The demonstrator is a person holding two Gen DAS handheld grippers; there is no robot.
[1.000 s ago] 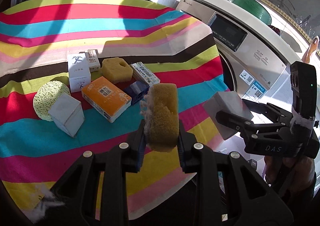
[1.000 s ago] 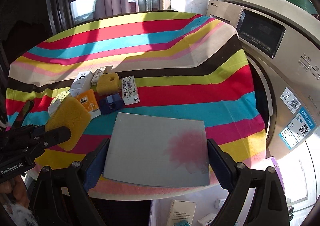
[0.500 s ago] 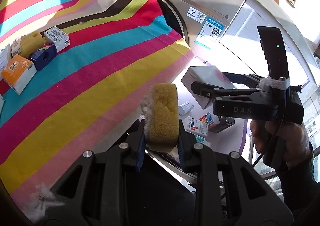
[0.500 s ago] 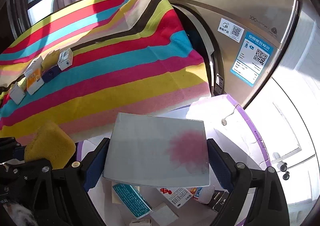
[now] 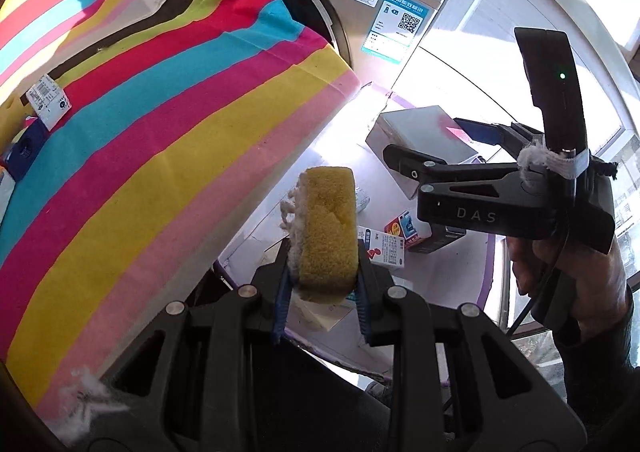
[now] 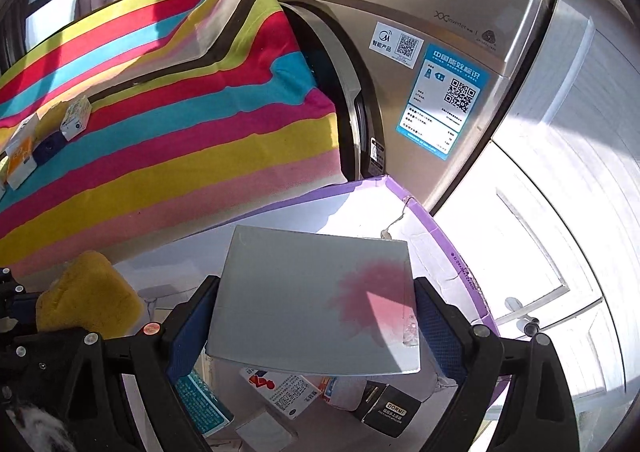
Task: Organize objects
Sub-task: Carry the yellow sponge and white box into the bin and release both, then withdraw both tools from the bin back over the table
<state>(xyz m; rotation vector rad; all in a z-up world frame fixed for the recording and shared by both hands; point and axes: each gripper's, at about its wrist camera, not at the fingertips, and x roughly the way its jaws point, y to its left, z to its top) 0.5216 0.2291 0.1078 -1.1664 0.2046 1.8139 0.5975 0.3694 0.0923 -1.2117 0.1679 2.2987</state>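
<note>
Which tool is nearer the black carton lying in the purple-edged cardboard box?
Right. The right tool, gripping a grey box with a pink blotch, hangs just above the black carton; the left tool, gripping a yellow sponge, is farther aside.

Sponge [image 5: 329, 228] I held looked rough, porous foam; striped cloth [image 5: 160, 140] matt woven; washer [image 6: 440, 24] front brushed metal.

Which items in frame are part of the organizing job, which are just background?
Job: yellow sponge in left gripper; grey-pink box in right gripper; purple-edged bin; small boxes on cloth.
Background: washing machine; striped cloth.
</note>
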